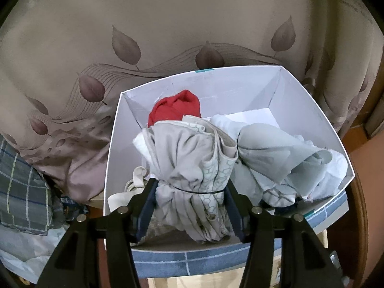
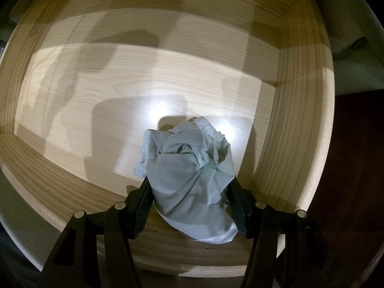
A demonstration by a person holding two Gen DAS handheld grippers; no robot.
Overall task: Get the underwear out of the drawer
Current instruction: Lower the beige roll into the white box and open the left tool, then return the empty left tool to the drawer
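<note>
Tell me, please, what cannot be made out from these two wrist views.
- Left wrist view: the floor of the white box, covered by the grey patterned bundle and other clothes.
- Left wrist view: lettering on the leaf-patterned cloth, cut off by the top edge.
- Right wrist view: whether the pale green underwear touches the wooden drawer; the cloth hides its own underside.

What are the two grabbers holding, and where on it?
The left gripper pinches a grey bundle at its tied waist; the right gripper squeezes a pale green bundle around its middle.
</note>
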